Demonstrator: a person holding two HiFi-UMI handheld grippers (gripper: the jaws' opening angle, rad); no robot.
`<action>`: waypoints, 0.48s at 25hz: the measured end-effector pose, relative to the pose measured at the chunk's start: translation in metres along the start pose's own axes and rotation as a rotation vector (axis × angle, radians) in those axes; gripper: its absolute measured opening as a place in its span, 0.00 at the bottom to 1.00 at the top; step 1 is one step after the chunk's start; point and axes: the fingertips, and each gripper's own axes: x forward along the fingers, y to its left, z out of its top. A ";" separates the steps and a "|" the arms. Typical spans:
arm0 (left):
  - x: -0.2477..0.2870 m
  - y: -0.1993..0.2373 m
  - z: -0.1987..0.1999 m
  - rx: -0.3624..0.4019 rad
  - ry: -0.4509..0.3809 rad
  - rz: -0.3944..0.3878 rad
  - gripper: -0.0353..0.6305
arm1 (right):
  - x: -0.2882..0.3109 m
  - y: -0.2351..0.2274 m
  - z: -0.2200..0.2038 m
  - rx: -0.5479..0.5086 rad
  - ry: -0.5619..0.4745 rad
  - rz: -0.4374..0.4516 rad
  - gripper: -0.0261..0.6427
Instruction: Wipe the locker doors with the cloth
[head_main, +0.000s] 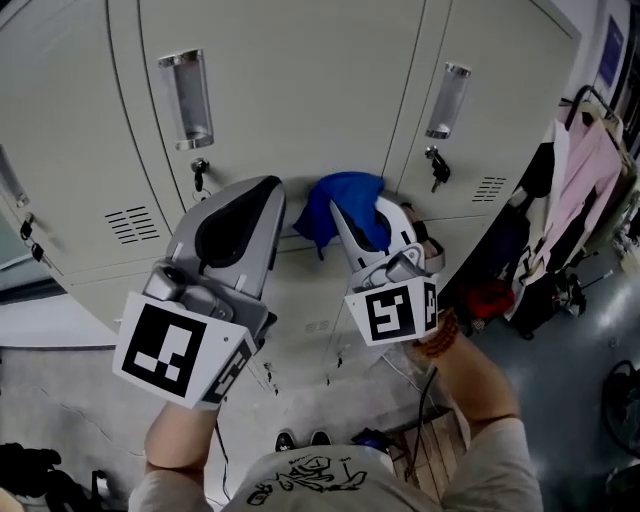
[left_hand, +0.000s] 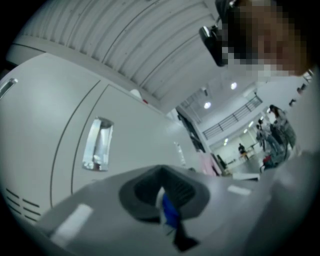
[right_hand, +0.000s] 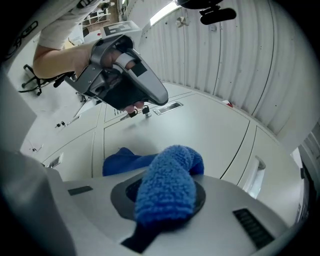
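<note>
The right hand-held gripper (right_hand: 161, 207) is clenched on the blue cloth (right_hand: 167, 182), which bunches against the lower edge of the locker door (head_main: 300, 90). The left hand-held gripper (head_main: 262, 200), jaws pressed together, points at that door below its handle (head_main: 187, 100).

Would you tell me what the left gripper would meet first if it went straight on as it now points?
The left gripper would probably meet the grey locker door first, right of its handle and beside the blue cloth; depth is unclear.
</note>
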 end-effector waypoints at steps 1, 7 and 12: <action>-0.001 0.002 0.006 0.004 -0.011 0.000 0.06 | 0.003 -0.006 0.005 -0.009 -0.003 0.002 0.07; -0.003 0.015 0.052 0.067 -0.062 0.005 0.06 | 0.017 -0.062 0.045 -0.002 -0.059 -0.044 0.07; 0.000 0.027 0.094 0.128 -0.104 0.010 0.06 | 0.035 -0.137 0.089 0.009 -0.142 -0.132 0.07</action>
